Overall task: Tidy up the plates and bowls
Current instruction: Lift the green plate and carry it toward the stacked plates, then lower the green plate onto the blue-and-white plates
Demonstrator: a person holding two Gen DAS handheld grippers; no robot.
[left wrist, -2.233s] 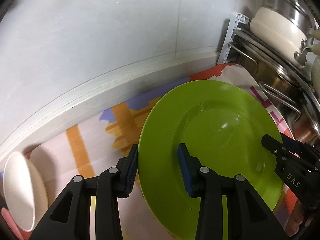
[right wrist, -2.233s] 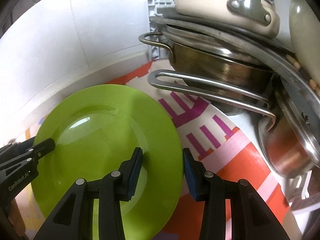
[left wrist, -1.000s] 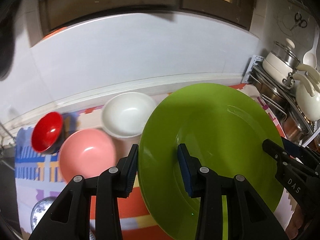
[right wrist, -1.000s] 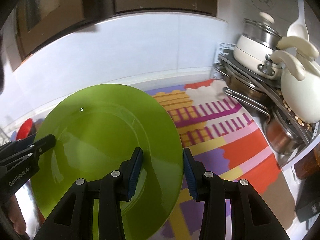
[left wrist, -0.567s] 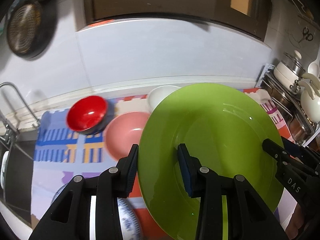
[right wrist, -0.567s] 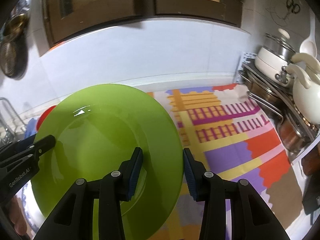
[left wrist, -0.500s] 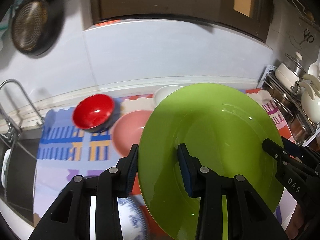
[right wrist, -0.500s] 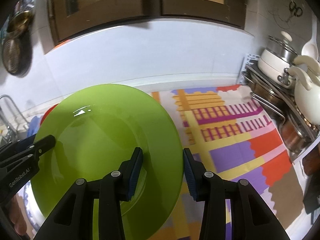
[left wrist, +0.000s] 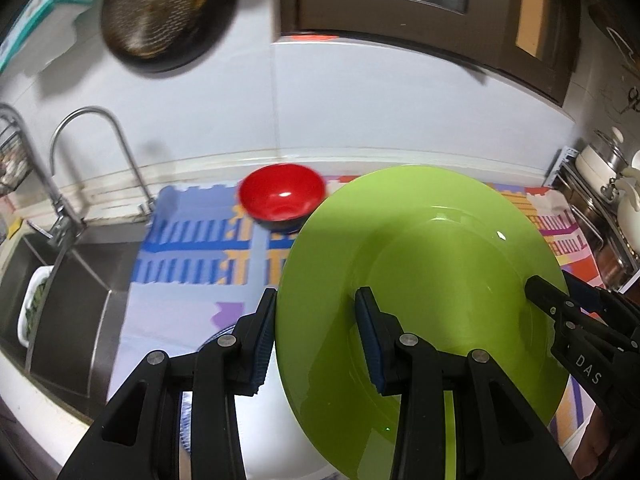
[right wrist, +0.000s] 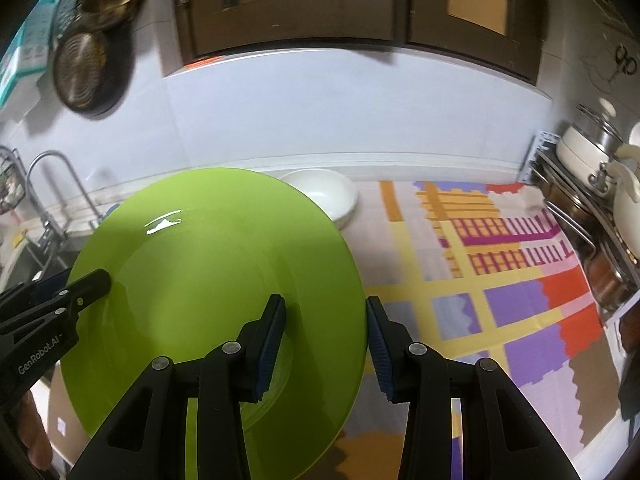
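Observation:
A large green plate (left wrist: 424, 280) is held in the air over the counter by both grippers. My left gripper (left wrist: 316, 336) is shut on its left rim, my right gripper (right wrist: 326, 342) is shut on its right rim (right wrist: 224, 280). Each gripper shows in the other's view, the right gripper (left wrist: 576, 320) at the plate's far edge and the left gripper (right wrist: 60, 300) likewise. A red bowl (left wrist: 282, 196) sits on the patterned mat near the wall. A white bowl (right wrist: 328, 194) sits by the wall behind the plate. A blue-patterned white dish (left wrist: 216, 336) lies partly hidden under the left gripper.
A sink (left wrist: 68, 292) with a tap (left wrist: 92, 120) is at the left. A rack of pots and a kettle (right wrist: 592, 184) stands at the right. Pans (left wrist: 156, 12) hang on the wall. Cabinets (right wrist: 320, 4) hang above the colourful mat (right wrist: 500, 264).
The plate, held by both grippers, has been lifted off the mat by the pot rack and carried up and leftward. The sink and tap have come into view; the pink bowl is now hidden.

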